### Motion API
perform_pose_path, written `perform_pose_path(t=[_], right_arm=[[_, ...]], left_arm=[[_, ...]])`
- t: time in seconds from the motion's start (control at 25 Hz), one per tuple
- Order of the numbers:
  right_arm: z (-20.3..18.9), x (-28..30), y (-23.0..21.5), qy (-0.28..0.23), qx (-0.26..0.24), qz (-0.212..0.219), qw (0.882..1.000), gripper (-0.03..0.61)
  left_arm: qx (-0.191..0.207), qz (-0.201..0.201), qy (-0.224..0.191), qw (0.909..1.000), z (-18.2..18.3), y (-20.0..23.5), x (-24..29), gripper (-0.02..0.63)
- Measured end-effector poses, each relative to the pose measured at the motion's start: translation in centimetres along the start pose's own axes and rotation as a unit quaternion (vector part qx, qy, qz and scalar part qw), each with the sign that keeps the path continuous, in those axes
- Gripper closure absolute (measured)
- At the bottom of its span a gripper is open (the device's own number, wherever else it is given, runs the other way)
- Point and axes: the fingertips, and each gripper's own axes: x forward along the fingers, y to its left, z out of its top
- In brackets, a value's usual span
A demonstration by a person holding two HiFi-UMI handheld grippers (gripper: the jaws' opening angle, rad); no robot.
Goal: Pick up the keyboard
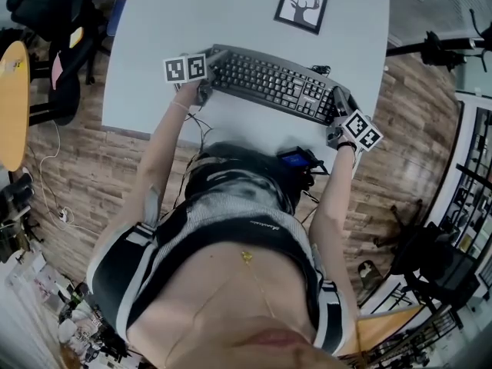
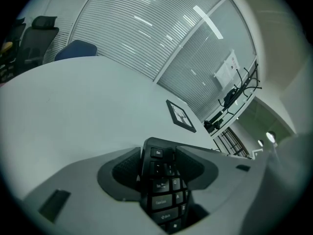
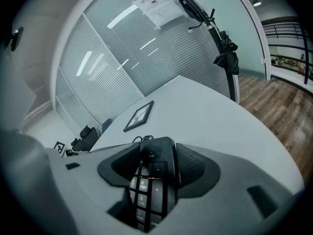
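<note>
A black keyboard point(image 1: 273, 85) lies aslant across the near part of the white table point(image 1: 154, 29). My left gripper point(image 1: 212, 71) is at its left end. In the left gripper view the Esc corner of the keyboard point(image 2: 161, 185) sits between the dark pads point(image 2: 128, 170), which press on both sides. My right gripper point(image 1: 338, 103) is at the right end. In the right gripper view the number-pad end of the keyboard point(image 3: 149, 182) fills the gap of the right gripper point(image 3: 155, 166), with both pads against it. Whether the keyboard is off the table I cannot tell.
A framed deer picture point(image 1: 302, 4) lies on the table beyond the keyboard. The keyboard's cable point(image 3: 142, 138) curls at its far edge. Office chairs point(image 1: 46, 21) and a yellow round table point(image 1: 11, 102) stand at the left. A coat stand point(image 3: 222, 48) rises beyond the table's right side.
</note>
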Motion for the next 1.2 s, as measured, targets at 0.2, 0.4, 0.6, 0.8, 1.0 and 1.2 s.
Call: perform_pose_path(t=[0.2, 0.4, 0.6, 0.8, 1.0, 1.2], right_arm=[[0.6, -1.3, 0.8, -0.009, -0.001, 0.002, 1.0, 0.351], [1.6, -2.8, 2.0, -0.018, -0.005, 0.003, 1.0, 0.353], [2.9, -4.7, 3.8, -0.028, -0.01, 0.007, 1.0, 0.353], [4.2, -6.6, 5.9, -0.035, -0.015, 0.006, 0.999, 0.351], [5.8, -8.8, 8.2, -0.049, -0.029, 0.01, 0.998, 0.351], [6.9, -10.5, 10.3, -0.057, -0.036, 0.011, 0.998, 0.348]], left_arm=[[0.004, -0.003, -0.008, 1.0, 0.4, -1.0, -1.3, 0.399], [0.01, 0.0, -0.016, 0.9998, 1.1, -2.2, -2.9, 0.398], [0.016, -0.004, -0.029, 0.9995, 2.1, -3.4, -5.0, 0.397], [0.024, -0.006, -0.041, 0.9988, 3.4, -4.8, -7.4, 0.399], [0.027, -0.011, -0.058, 0.9979, 4.6, -6.2, -10.2, 0.398], [0.032, -0.014, -0.07, 0.9969, 5.6, -7.2, -12.6, 0.398]])
